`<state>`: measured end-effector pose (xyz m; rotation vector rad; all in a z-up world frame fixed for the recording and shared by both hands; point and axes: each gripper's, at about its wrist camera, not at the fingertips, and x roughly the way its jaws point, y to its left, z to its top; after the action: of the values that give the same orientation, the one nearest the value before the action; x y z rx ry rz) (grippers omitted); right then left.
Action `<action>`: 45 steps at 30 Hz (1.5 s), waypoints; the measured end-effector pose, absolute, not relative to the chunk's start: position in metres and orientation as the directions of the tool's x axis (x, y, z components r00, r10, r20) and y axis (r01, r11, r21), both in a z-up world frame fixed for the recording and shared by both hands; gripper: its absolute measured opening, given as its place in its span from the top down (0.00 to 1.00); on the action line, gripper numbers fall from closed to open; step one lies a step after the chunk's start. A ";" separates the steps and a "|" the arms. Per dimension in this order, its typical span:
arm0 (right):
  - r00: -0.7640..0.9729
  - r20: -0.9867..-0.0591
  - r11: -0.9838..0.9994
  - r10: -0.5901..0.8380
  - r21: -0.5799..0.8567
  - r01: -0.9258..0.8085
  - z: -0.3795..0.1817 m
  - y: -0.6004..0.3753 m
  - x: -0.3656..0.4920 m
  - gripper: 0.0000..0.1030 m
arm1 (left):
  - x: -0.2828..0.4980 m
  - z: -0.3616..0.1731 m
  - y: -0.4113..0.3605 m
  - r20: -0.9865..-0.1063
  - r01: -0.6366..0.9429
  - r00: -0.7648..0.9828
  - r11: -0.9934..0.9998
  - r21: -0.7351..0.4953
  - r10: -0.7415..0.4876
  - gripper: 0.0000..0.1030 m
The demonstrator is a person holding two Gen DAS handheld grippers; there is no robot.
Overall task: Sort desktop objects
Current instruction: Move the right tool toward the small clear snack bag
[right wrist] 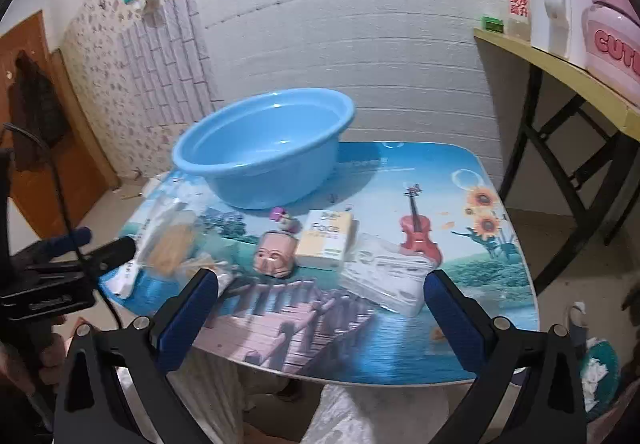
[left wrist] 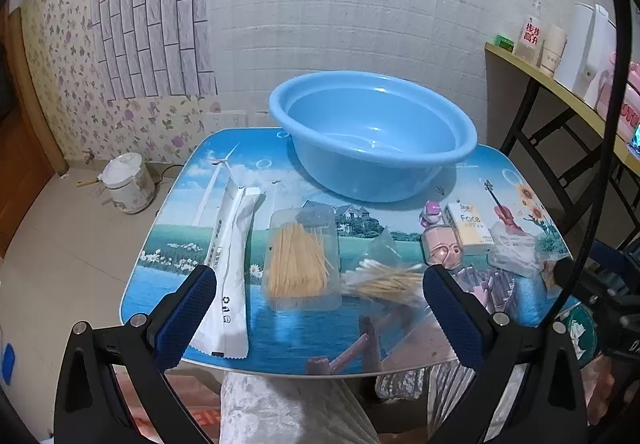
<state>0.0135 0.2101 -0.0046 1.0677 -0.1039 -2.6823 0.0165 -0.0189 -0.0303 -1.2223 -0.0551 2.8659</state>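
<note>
A light blue basin [left wrist: 372,132] [right wrist: 264,148] stands at the far side of a small picture-printed table [left wrist: 304,340] [right wrist: 400,348]. In front of it lie a long white packet [left wrist: 230,264], a clear box of toothpicks [left wrist: 300,256] [right wrist: 170,244], a bag of cotton swabs [left wrist: 384,276], a pink figure [left wrist: 442,248] [right wrist: 276,254], a small purple toy [left wrist: 432,212] [right wrist: 284,220], a yellow "Face" pack [left wrist: 472,224] [right wrist: 326,240] and a clear plastic case [left wrist: 514,248] [right wrist: 384,280]. My left gripper [left wrist: 320,308] hovers open over the near edge. My right gripper [right wrist: 320,308] is open too, holding nothing.
A white rice cooker [left wrist: 128,184] sits on the floor left of the table. A yellow-topped folding table [right wrist: 560,72] at the right carries bottles, cups and a pink appliance [right wrist: 612,40]. The tiled wall stands close behind the basin. A person's lap shows below the table edge.
</note>
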 end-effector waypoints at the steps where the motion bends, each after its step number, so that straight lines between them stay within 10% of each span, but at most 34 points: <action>1: -0.698 -0.668 -0.966 -0.258 0.164 0.200 -0.005 0.211 0.014 0.00 | 0.016 -0.032 -0.020 -0.722 -0.008 -0.691 -0.999 -0.038 0.033 0.00; 45: -0.672 -0.725 -0.989 -0.148 0.104 0.104 -0.028 0.227 0.002 0.00 | 0.005 -0.063 -0.045 -0.792 0.082 -0.610 -0.996 -0.019 -0.035 0.00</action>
<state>0.0024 0.2270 -0.0284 1.2006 -0.0815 -2.7521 0.0047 -0.0455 -0.0628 -1.4136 -0.0852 2.8774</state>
